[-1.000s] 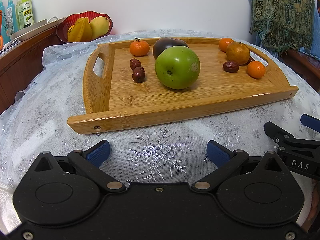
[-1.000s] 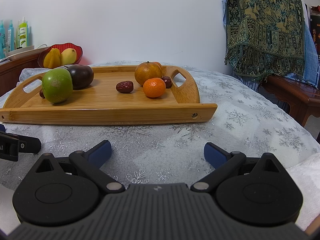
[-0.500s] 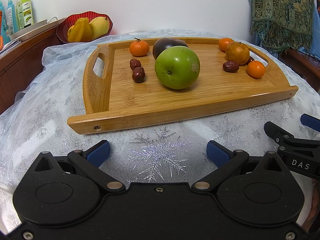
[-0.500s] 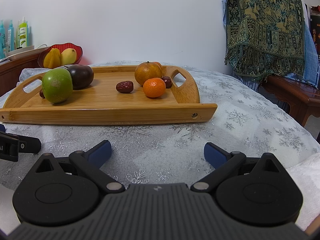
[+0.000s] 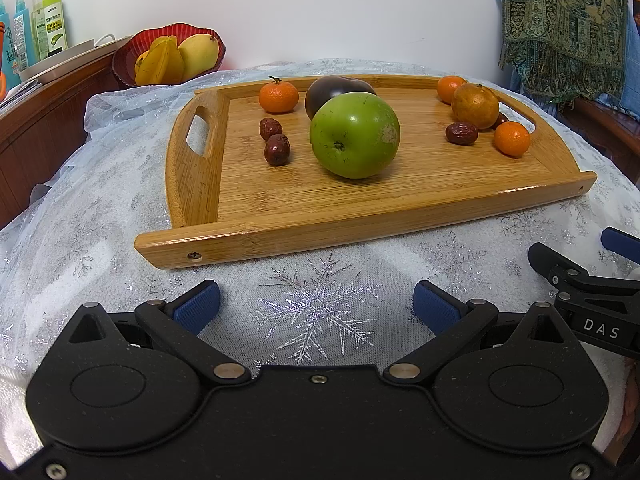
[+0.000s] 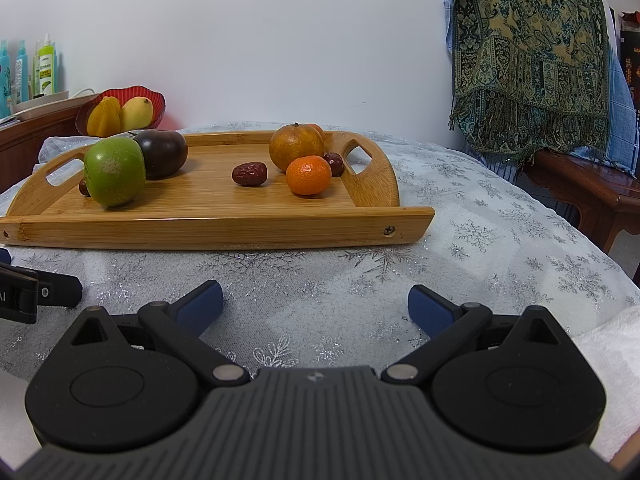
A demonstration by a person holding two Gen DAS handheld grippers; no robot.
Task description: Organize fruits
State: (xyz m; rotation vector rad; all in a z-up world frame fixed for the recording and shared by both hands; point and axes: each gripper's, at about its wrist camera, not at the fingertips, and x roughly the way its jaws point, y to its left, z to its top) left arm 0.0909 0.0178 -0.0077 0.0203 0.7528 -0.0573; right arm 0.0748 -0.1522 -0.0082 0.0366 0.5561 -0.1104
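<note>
A wooden tray (image 5: 360,220) (image 6: 224,228) lies on the snowflake tablecloth. On it are a green apple (image 5: 354,135) (image 6: 114,170), a dark purple fruit (image 5: 320,90) (image 6: 164,153), a brownish orange (image 5: 475,105) (image 6: 296,147), small tangerines (image 5: 278,97) (image 5: 512,138) (image 6: 308,174) and red dates (image 5: 276,149) (image 5: 461,133) (image 6: 249,173). My left gripper (image 5: 316,308) is open and empty, short of the tray's front edge. My right gripper (image 6: 315,306) is open and empty, before the tray's right end.
A red bowl (image 5: 124,60) (image 6: 158,100) with a mango and starfruit stands on a wooden sideboard at the back left, beside bottles (image 5: 52,20). A patterned shawl (image 6: 532,52) hangs at the right over a wooden bench (image 6: 592,196).
</note>
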